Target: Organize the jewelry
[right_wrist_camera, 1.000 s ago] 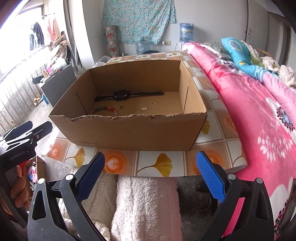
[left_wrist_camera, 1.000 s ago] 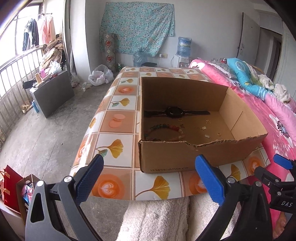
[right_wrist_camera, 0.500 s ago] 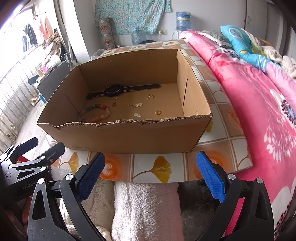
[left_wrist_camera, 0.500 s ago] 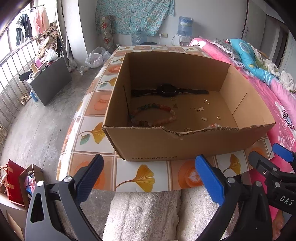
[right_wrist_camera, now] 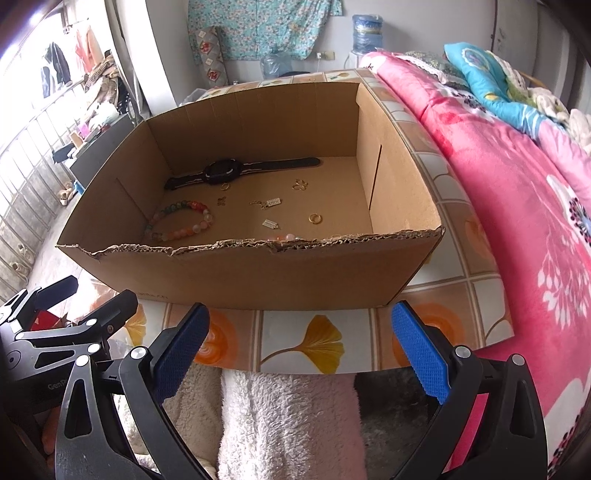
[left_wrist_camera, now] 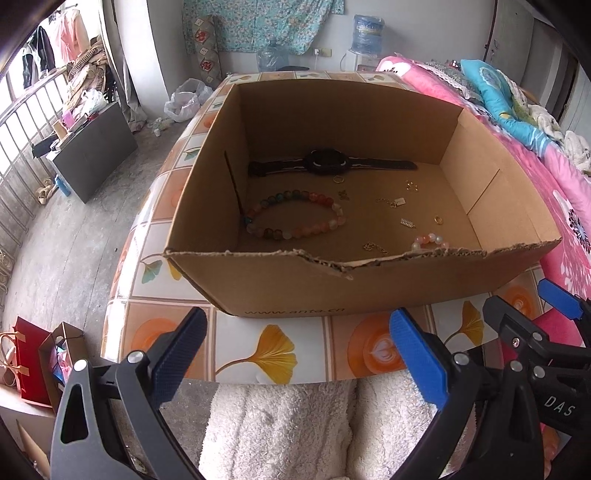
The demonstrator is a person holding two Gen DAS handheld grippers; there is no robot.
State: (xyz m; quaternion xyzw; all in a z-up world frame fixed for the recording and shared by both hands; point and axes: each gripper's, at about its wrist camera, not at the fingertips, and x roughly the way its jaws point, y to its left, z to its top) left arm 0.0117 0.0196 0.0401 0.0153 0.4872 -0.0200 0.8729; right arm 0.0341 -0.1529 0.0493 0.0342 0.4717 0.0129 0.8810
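While we hold both grippers, left [left_wrist_camera: 299,356] and right [right_wrist_camera: 301,352], wide apart and empty, open brown cardboard box [left_wrist_camera: 369,284] just ahead of our fingertips, multicoloured bead bracelet [left_wrist_camera: 295,219] inside, black wristwatch [left_wrist_camera: 327,166] beyond

- Table [left_wrist_camera: 273,354], covered in a tiled cloth printed with orange ginkgo leaves and hearts.
- Pink floral bedspread [right_wrist_camera: 517,192] immediately beside the table's right edge; blue pillow [left_wrist_camera: 495,96] on top of it.
- Water dispenser bottle [left_wrist_camera: 365,33] against the far wall.
- Floral cloth [right_wrist_camera: 258,26] hung on that wall.
- White plastic bag [left_wrist_camera: 184,99] on the concrete floor.
- Red gift bag [left_wrist_camera: 29,358] at lower left.
- White fleece fabric [right_wrist_camera: 288,424] below the table edge.
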